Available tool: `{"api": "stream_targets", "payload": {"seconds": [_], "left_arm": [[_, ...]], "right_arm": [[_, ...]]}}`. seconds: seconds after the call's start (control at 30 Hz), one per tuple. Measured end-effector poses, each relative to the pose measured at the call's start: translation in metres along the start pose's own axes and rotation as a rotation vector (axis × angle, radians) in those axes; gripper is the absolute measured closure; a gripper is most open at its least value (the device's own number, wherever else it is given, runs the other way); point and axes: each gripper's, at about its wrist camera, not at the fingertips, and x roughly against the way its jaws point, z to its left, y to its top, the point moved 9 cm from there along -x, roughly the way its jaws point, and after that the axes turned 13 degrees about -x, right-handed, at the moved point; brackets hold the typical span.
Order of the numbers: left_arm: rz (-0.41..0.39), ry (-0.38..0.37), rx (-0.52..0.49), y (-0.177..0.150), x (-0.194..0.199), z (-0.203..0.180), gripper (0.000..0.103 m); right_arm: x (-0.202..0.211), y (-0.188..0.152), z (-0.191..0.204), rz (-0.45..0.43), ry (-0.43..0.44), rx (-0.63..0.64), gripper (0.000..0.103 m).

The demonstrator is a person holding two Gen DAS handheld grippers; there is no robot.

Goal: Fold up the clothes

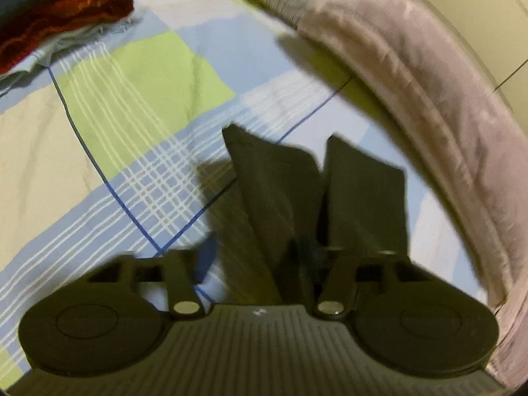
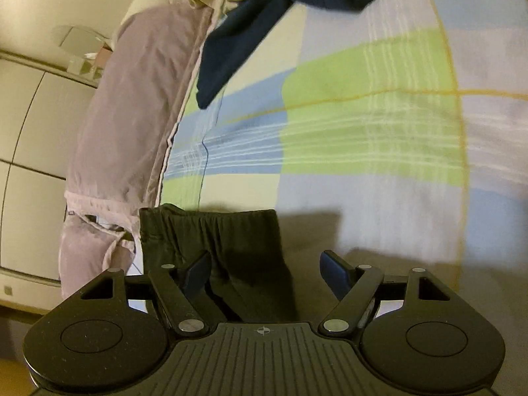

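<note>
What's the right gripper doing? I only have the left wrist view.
Observer: The right gripper is open. Its fingers straddle one side of the dark garment without pinching it.
Operator: How does the garment lie there?
Observer: The gathered waistband end faces away from the gripper, spread on the checked sheet right at the bed's edge, next to the pink mattress cover.

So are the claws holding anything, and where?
The left claw is shut on the dark cloth, pinching a bunched fold of it. The right claw is open over the dark garment, gripping nothing.
</note>
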Motion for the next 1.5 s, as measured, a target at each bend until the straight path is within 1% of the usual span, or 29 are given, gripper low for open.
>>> {"api": "stream_targets", "payload": {"seconds": [0.07, 0.13, 0.2, 0.23, 0.3, 0.37, 0.4, 0.43, 0.47, 0.5, 0.53, 0.57, 0.63, 0.67, 0.7, 0.73, 0.77, 0.8, 0.83, 0.9, 1.0, 1.07, 1.1, 1.13, 1.2, 1.3, 1.37, 1.43, 1.5], "left_arm": [[-0.012, -0.015, -0.028, 0.001, 0.008, -0.001, 0.101], [-0.038, -0.031, -0.072, 0.006, 0.025, -0.002, 0.101], [-0.067, -0.064, -0.098, 0.012, 0.048, -0.001, 0.101], [-0.092, -0.098, -0.094, 0.016, 0.067, 0.0, 0.101], [-0.187, -0.161, -0.103, 0.024, 0.118, 0.006, 0.101], [-0.28, -0.199, -0.088, 0.017, 0.175, 0.024, 0.1], [-0.309, -0.22, -0.072, 0.004, 0.201, 0.037, 0.098], [-0.334, -0.24, -0.058, -0.012, 0.226, 0.052, 0.098], [-0.333, -0.231, -0.063, -0.034, 0.241, 0.063, 0.098], [-0.292, -0.195, -0.082, -0.062, 0.246, 0.073, 0.098], [-0.215, -0.146, -0.111, -0.094, 0.24, 0.082, 0.098], [-0.135, -0.094, -0.131, -0.127, 0.227, 0.09, 0.098], [0.024, 0.012, -0.164, -0.19, 0.2, 0.105, 0.099], [0.057, 0.04, -0.173, -0.206, 0.194, 0.111, 0.099], [0.076, 0.06, -0.179, -0.217, 0.19, 0.115, 0.099], [0.095, 0.08, -0.186, -0.228, 0.187, 0.119, 0.096], [0.115, 0.1, -0.192, -0.238, 0.183, 0.124, 0.088], [0.123, 0.113, -0.181, -0.239, 0.187, 0.129, 0.084], [0.129, 0.126, -0.165, -0.236, 0.191, 0.135, 0.077], [0.121, 0.163, -0.158, -0.228, 0.205, 0.147, 0.08], [0.087, 0.228, -0.134, -0.211, 0.227, 0.161, 0.081], [0.055, 0.242, -0.113, -0.199, 0.234, 0.162, 0.081], [0.044, 0.231, -0.109, -0.192, 0.233, 0.157, 0.081], [0.034, 0.213, -0.11, -0.186, 0.229, 0.149, 0.08], [0.018, 0.169, -0.125, -0.177, 0.217, 0.128, 0.077], [0.009, 0.092, -0.166, -0.163, 0.188, 0.084, 0.075], [0.015, 0.045, -0.19, -0.156, 0.164, 0.054, 0.075], [0.024, 0.008, -0.195, -0.147, 0.14, 0.029, 0.074], [0.028, -0.03, -0.195, -0.134, 0.116, 0.003, 0.072]], "right_arm": [[-0.012, -0.001, 0.001, 0.035, -0.016, -0.005, 0.028], [-0.023, -0.002, 0.002, 0.071, -0.031, -0.011, 0.076], [-0.021, 0.0, 0.015, 0.063, -0.055, 0.038, 0.081], [-0.014, 0.001, 0.032, 0.05, -0.028, 0.081, 0.082], [0.008, 0.003, 0.076, 0.02, 0.071, 0.175, 0.084], [0.039, 0.007, 0.123, -0.008, 0.193, 0.28, 0.085], [0.057, 0.009, 0.14, -0.02, 0.248, 0.338, 0.085], [0.072, 0.011, 0.146, -0.026, 0.273, 0.384, 0.085], [0.084, 0.012, 0.146, -0.031, 0.28, 0.426, 0.086], [0.097, 0.013, 0.147, -0.035, 0.288, 0.467, 0.086], [0.1, 0.017, 0.133, -0.041, 0.237, 0.481, 0.086], [0.098, 0.022, 0.111, -0.047, 0.147, 0.477, 0.085], [0.084, 0.034, 0.049, -0.051, -0.082, 0.425, 0.085], [0.078, 0.04, 0.013, -0.051, -0.204, 0.386, 0.085], [0.074, 0.044, -0.013, -0.052, -0.275, 0.345, 0.085], [0.072, 0.046, -0.031, -0.052, -0.311, 0.304, 0.085], [0.07, 0.046, -0.038, -0.051, -0.334, 0.3, 0.084], [0.07, 0.045, -0.036, -0.048, -0.348, 0.32, 0.08], [0.07, 0.044, -0.035, -0.045, -0.362, 0.34, 0.069], [0.07, 0.046, -0.029, -0.056, -0.405, 0.396, 0.056], [0.081, 0.061, -0.011, -0.164, -0.513, 0.501, 0.053], [0.093, 0.07, 0.006, -0.246, -0.499, 0.525, 0.052], [0.093, 0.072, 0.016, -0.246, -0.457, 0.53, 0.052], [0.089, 0.071, 0.026, -0.22, -0.397, 0.531, 0.052], [0.071, 0.066, 0.045, -0.148, -0.31, 0.558, 0.052], [0.031, 0.048, 0.075, -0.045, -0.215, 0.681, 0.052], [0.002, 0.035, 0.093, 0.016, -0.174, 0.754, 0.052], [-0.02, 0.02, 0.104, 0.084, -0.142, 0.794, 0.052], [-0.042, 0.013, 0.113, 0.117, -0.139, 0.814, 0.052]]}}
